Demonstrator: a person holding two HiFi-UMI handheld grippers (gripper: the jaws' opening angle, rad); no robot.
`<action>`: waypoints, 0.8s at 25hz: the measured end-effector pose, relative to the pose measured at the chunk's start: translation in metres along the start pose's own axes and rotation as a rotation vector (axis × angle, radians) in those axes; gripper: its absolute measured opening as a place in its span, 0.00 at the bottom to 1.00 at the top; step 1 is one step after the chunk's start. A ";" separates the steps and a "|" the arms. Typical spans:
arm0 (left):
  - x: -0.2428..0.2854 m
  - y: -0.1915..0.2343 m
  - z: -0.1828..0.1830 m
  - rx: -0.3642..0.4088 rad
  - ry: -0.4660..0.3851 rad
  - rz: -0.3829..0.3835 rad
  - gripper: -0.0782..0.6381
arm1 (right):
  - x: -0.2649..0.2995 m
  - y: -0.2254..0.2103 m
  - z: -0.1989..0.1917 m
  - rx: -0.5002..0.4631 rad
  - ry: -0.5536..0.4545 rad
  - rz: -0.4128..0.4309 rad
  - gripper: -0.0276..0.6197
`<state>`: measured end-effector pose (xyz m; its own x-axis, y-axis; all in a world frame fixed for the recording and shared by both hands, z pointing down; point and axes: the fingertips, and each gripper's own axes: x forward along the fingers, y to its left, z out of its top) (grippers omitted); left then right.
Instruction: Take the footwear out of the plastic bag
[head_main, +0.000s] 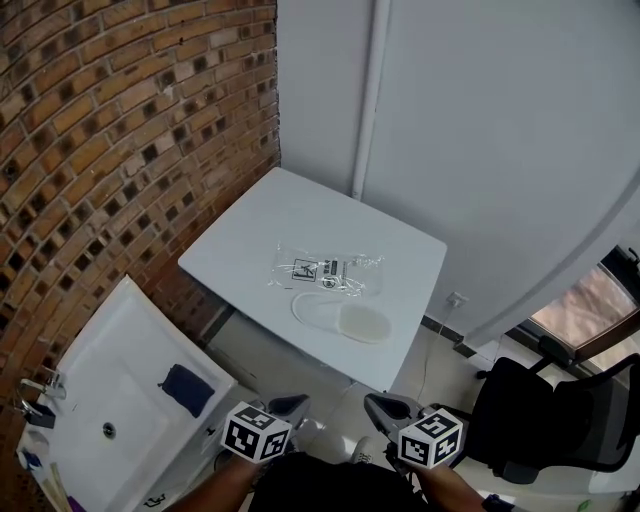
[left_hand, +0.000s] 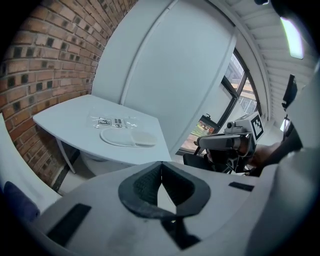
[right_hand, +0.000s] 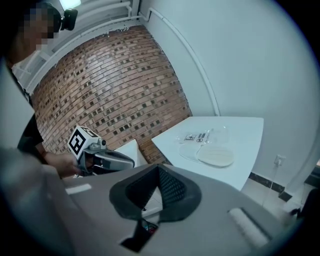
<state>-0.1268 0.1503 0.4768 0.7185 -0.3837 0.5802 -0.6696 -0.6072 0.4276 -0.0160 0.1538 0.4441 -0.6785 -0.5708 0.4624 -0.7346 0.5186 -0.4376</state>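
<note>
A clear plastic bag with a printed label lies flat on the white table. Just in front of it, outside the bag, lies a white slipper. Both also show in the left gripper view, the bag behind the slipper, and in the right gripper view, the bag and the slipper. My left gripper and right gripper hang well short of the table's near edge. Each is shut with nothing in it, as the left gripper and right gripper views show.
A brick wall runs along the left. Below it stands a white sink with a dark blue cloth on it. A black chair stands at the right, near a window. A white pipe climbs the far wall.
</note>
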 end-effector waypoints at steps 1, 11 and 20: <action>0.000 -0.002 0.000 0.003 -0.001 0.001 0.12 | -0.001 -0.001 0.001 -0.007 -0.003 -0.002 0.04; 0.009 -0.016 0.008 0.045 0.011 -0.016 0.12 | -0.009 -0.007 0.001 -0.002 -0.014 -0.019 0.04; 0.016 -0.019 0.011 0.064 0.025 -0.030 0.12 | -0.013 -0.013 -0.004 0.008 -0.021 -0.044 0.04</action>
<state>-0.1004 0.1477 0.4703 0.7325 -0.3475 0.5854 -0.6338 -0.6619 0.4002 0.0023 0.1568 0.4466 -0.6453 -0.6059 0.4653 -0.7634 0.4877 -0.4235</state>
